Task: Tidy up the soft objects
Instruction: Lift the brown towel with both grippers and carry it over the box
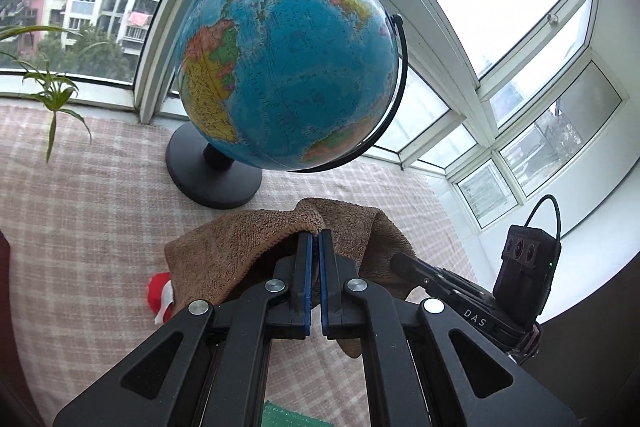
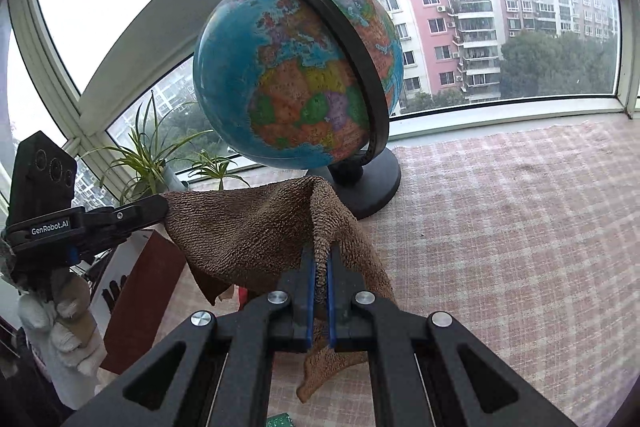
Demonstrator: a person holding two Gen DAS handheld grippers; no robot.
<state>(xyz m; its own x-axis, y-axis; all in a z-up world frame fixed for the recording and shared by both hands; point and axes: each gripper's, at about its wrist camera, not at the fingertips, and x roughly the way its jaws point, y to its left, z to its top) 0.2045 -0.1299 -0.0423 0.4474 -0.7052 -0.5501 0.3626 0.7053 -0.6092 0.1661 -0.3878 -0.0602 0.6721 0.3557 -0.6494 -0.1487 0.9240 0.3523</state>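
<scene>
Checked pink tablecloth (image 2: 520, 227) is running under a globe (image 2: 296, 67) by the windows. Left gripper (image 1: 316, 239) is pinching one edge of the brown towel (image 2: 248, 227), jaws nearly shut; right gripper (image 2: 320, 259) is clamping another fold, w/ the towel hanging stretched betw. both above the cloth.

Flat overcast daylight is pouring through the windows (image 1: 500, 7), blowing out the sky; fisheye distortion is bending the frames; dark vignetting is crowding the corners.
</scene>
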